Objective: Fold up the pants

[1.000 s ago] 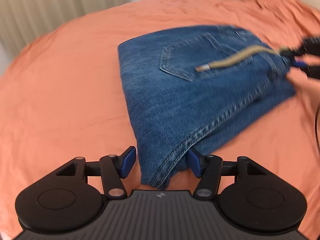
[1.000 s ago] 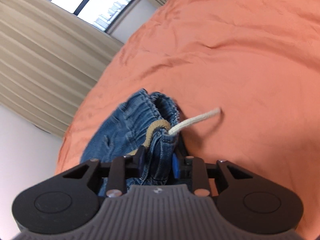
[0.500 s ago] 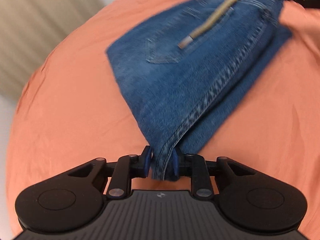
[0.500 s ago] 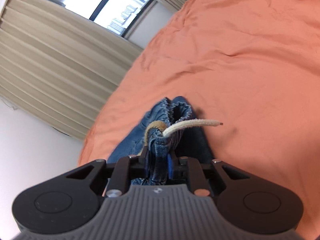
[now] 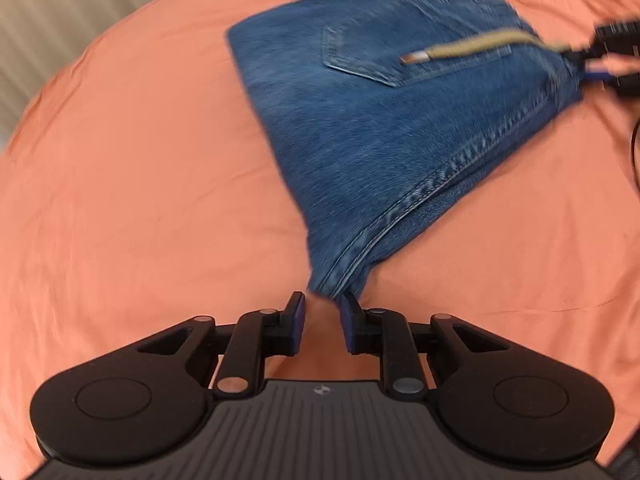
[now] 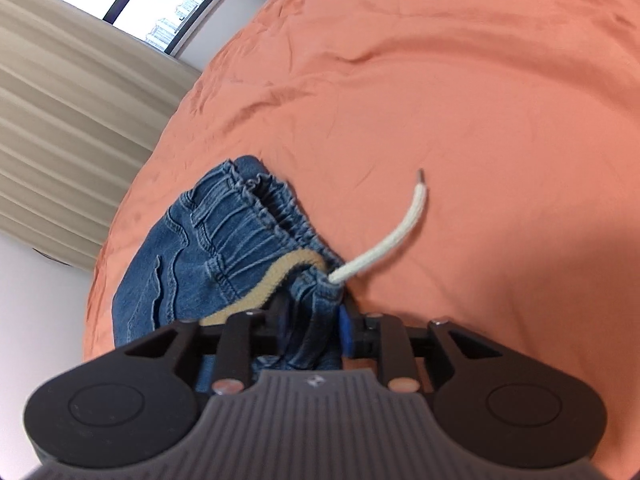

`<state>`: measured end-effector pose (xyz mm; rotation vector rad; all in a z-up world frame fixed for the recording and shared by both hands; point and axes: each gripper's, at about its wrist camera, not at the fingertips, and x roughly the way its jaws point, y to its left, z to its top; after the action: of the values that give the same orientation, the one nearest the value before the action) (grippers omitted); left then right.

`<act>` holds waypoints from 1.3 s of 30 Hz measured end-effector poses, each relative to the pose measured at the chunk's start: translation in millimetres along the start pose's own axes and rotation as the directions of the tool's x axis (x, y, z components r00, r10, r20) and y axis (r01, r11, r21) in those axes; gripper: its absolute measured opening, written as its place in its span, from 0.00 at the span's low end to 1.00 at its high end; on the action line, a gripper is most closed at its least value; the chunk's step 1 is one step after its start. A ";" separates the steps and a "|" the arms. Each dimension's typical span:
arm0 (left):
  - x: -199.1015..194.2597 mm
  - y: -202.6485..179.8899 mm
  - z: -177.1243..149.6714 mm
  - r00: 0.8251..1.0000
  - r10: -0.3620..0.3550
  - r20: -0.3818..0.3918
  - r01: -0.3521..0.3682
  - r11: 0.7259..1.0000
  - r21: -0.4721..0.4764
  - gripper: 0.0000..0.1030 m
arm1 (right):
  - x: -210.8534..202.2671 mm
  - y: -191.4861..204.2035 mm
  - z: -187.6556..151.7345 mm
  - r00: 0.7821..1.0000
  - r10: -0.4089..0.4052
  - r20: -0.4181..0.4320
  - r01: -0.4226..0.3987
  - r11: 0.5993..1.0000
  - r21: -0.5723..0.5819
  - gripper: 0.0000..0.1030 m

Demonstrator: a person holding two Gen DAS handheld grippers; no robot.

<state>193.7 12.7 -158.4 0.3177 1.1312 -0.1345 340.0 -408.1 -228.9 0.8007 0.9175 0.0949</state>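
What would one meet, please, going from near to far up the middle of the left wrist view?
Left gripper → bare strip of orange sheet between its fingers → folded corner of the jeans → back pocket → orange sheet beyond the jeans.

Motion-blurred across the whole left wrist view: denim pants [image 5: 384,120], back pocket stitching smeared, drawstring [image 5: 460,49] tip unreadable. Cut off at the 2 o'clock edge: right gripper [image 5: 600,65], only dark parts showing. Hidden in the right wrist view: waistband corner behind the gripper body at 6 o'clock; pad contact with denim impossible to tell.
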 end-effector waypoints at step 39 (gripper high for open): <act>106.8 101.0 113.1 0.893 -0.373 0.253 0.450 0.776 -0.443 0.49 | 108.8 14.6 85.4 0.902 0.234 -0.364 -0.284 0.954 -0.091 0.43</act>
<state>363.6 78.3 -193.0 -0.4039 1.0282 -0.2480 474.8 -403.8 -262.9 0.7820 1.1204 0.5478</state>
